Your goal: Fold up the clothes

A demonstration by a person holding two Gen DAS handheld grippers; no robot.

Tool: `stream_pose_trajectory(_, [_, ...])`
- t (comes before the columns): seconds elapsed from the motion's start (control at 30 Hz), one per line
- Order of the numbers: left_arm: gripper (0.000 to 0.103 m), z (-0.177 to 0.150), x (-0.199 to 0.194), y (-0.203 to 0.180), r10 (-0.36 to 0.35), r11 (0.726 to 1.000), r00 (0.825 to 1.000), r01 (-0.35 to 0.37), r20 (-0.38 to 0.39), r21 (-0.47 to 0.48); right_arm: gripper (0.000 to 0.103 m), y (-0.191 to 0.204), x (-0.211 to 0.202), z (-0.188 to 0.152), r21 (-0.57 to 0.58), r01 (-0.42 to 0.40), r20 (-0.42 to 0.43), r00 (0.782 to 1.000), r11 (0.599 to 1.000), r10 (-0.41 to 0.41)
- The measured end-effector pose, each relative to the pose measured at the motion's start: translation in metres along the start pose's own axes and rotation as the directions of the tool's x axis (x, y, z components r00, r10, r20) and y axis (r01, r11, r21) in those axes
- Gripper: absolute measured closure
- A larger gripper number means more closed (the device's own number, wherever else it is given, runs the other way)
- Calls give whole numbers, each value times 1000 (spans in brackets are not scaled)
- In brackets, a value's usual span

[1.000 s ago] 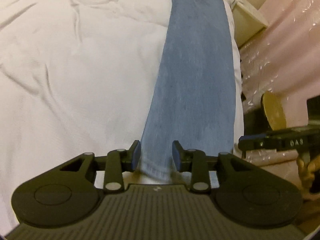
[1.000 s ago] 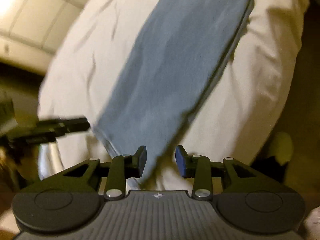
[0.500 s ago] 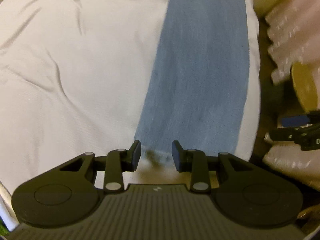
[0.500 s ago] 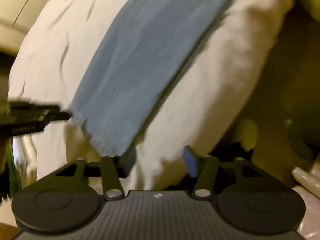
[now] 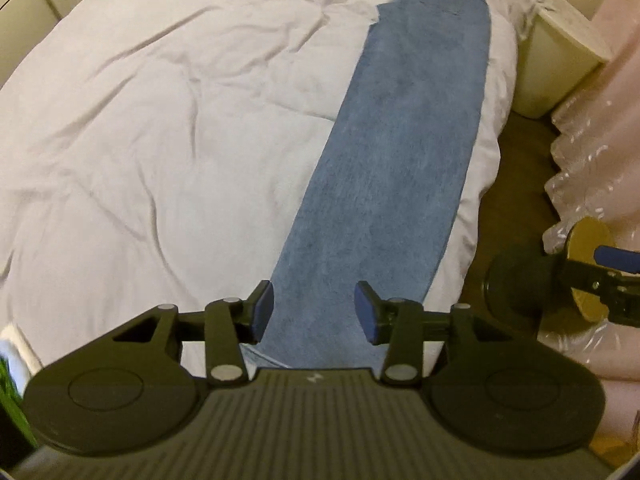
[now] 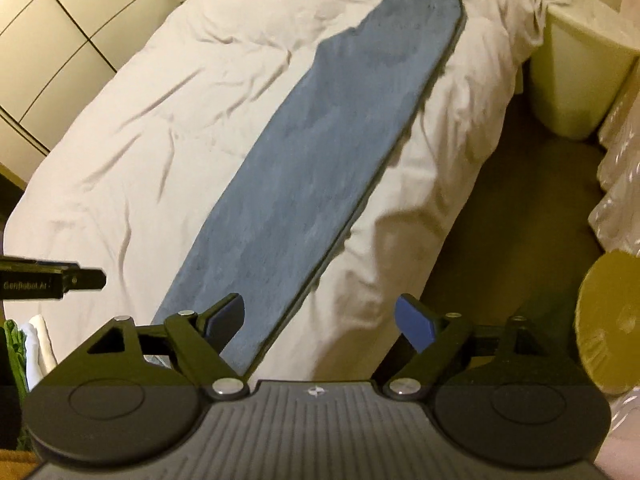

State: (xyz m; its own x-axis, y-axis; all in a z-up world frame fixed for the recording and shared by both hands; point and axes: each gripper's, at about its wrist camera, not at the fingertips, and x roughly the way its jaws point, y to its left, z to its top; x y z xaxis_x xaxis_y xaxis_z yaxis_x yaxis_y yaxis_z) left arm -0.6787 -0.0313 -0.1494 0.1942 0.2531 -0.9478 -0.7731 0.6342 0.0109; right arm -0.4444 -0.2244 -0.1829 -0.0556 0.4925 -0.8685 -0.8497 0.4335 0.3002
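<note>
A pair of light blue jeans (image 5: 400, 160) lies folded lengthwise in one long strip on the white duvet (image 5: 160, 120), waist far away, hems near me. My left gripper (image 5: 315, 310) hovers open above the hem end with nothing between its fingers. In the right wrist view the jeans (image 6: 320, 160) run diagonally along the bed's right edge. My right gripper (image 6: 319, 326) is wide open above the hem's right corner and the duvet's side, holding nothing. The left gripper's tip (image 6: 80, 279) shows at the left edge there.
A cream bedside cabinet (image 5: 560, 48) stands at the far right of the bed. Pink plastic-wrapped bundles (image 5: 600, 160) and a yellow round disc (image 6: 608, 320) sit on the brown floor to the right. Cream wardrobe panels (image 6: 60, 32) stand beyond the bed's left side.
Both grippers have pulled up and back from the hem, so more of the bed shows. The right gripper's fingers have spread much wider. The jeans lie still.
</note>
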Motion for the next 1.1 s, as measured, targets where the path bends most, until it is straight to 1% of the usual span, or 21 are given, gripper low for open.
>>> stream_pose_trajectory(0.07, [62, -1, -8, -3, 7, 1000, 1000, -7, 17, -29, 15, 0, -9, 11, -15, 3, 26, 1000, 1000, -3])
stream_pose_trajectory(0.13, [61, 5, -17, -6, 25, 998, 999, -23, 34, -56, 14, -2, -6, 24, -34, -2, 31, 1000, 999, 3])
stream_pose_trajectory(0.3, [60, 20, -24, -16, 69, 987, 996, -60, 57, -152, 14, -16, -6, 60, -89, -14, 23, 1000, 996, 16])
stream_pose_trajectory(0.4, [60, 31, -22, -32, 100, 974, 993, -86, 60, -212, 14, -29, -1, 84, -135, -31, 11, 999, 990, 32])
stream_pose_trajectory(0.53, [60, 62, -13, -67, 133, 948, 989, -108, 66, -299, 14, -51, 5, 120, -232, -53, -18, 999, 971, 50])
stream_pose_trajectory(0.67, [59, 86, -6, -100, 154, 918, 983, -104, 102, -383, 14, -82, 3, 164, -305, -22, -4, 1000, 952, 22])
stream_pose_trajectory(0.77, [59, 88, -2, -114, 158, 885, 983, -97, 97, -455, 14, -98, 6, 194, -351, -2, 5, 1000, 936, 3])
stream_pose_trajectory(0.83, [59, 83, -1, -115, 167, 870, 983, -111, 75, -480, 14, -102, 10, 209, -370, 0, 0, 1000, 929, 0])
stream_pose_trajectory(0.9, [56, 75, -2, -111, 189, 851, 981, -139, 49, -506, 14, -99, 15, 221, -383, -14, -12, 1000, 923, 10])
stream_pose_trajectory(1.0, [55, 63, 2, -95, 216, 819, 976, -169, 22, -548, 14, -89, 26, 230, -398, -45, -32, 999, 916, 35])
stream_pose_trajectory(1.1, [55, 54, 13, -80, 226, 798, 974, -181, 6, -574, 14, -76, 41, 236, -411, -56, -43, 998, 910, 42])
